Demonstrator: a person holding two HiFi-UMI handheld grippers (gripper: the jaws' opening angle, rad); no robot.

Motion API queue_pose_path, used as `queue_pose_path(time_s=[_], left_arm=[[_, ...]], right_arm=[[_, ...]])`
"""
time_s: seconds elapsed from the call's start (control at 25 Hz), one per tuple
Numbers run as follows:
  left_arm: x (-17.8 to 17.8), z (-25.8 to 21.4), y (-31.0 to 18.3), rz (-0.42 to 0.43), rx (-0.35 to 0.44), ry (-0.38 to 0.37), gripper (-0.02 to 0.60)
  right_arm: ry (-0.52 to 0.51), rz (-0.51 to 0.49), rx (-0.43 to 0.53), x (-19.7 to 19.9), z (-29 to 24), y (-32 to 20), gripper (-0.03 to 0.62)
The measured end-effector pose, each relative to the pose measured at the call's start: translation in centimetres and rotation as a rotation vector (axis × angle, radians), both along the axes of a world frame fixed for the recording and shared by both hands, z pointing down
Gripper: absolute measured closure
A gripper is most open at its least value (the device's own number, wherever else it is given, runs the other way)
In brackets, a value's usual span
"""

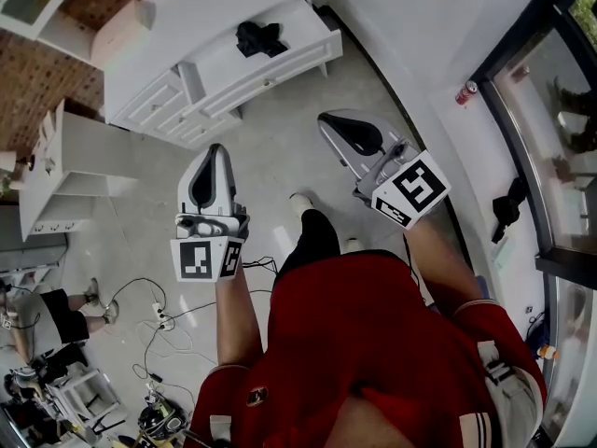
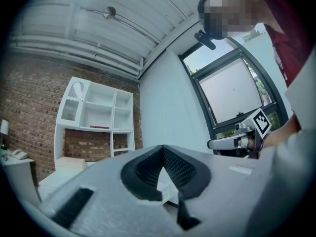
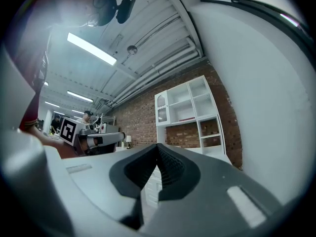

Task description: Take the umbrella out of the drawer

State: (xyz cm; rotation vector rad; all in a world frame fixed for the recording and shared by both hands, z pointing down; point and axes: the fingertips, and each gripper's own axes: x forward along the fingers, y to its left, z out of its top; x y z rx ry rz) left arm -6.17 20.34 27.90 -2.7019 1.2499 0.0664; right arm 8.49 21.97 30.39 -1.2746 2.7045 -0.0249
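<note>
In the head view a black folded umbrella point(image 1: 259, 37) lies in the open top drawer point(image 1: 303, 59) of a white cabinet point(image 1: 177, 7) ahead of me. Both grippers are held in the air short of the drawer, pointing toward it and touching nothing. My left gripper point(image 1: 216, 149) has its jaws together with nothing between them, and so does my right gripper point(image 1: 326, 118). The left gripper view shows its own closed tips point(image 2: 162, 147) and the right gripper point(image 2: 237, 142) beside it. The right gripper view shows its closed tips point(image 3: 158, 145) and the left gripper point(image 3: 98, 138). Neither gripper view shows the umbrella.
A white shelf unit point(image 1: 65, 157) stands to the left of the cabinet, and an open-shelved white unit point(image 2: 96, 112) backs onto the brick wall. Cables point(image 1: 159, 315) trail over the floor at lower left. A red can point(image 1: 465, 92) sits by the window wall on the right.
</note>
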Motion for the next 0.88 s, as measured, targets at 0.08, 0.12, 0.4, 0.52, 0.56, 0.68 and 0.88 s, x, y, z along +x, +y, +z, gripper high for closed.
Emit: queue_pose_path(time_s=[0.08, 0.12, 0.4, 0.52, 0.56, 0.68, 0.88], left_arm=[[-0.7, 0.5, -2.1, -0.009, 0.004, 0.002, 0.577], [-1.0, 0.7, -3.3, -0.013, 0.008, 0.004, 0.577], [-3.7, 1.6, -13.7, -0.005, 0.022, 0.008, 0.577], [-4.9, 1.8, -18.0, 0.015, 0.01, 0.013, 0.577], [-5.4, 1.8, -19.4, 0.022, 0.009, 0.016, 0.577], [-6.7, 1.8, -23.0, 0.041, 0.01, 0.027, 0.577], [-8.5, 1.7, -27.6, 0.063, 0.013, 0.048, 0.577]], right_arm=[[0.023, -0.003, -0.007, -0.6, 0.3, -1.9, 0.583], [0.036, -0.003, -0.011, -0.8, 0.4, -3.1, 0.583], [0.083, 0.007, -0.046, -3.7, 1.3, -13.5, 0.582], [0.085, 0.016, -0.05, -5.3, 1.3, -17.9, 0.583], [0.088, 0.019, -0.05, -5.9, 1.3, -19.2, 0.583], [0.102, 0.031, -0.054, -7.5, 1.4, -23.0, 0.583], [0.127, 0.061, -0.071, -9.0, 1.9, -28.2, 0.583]])
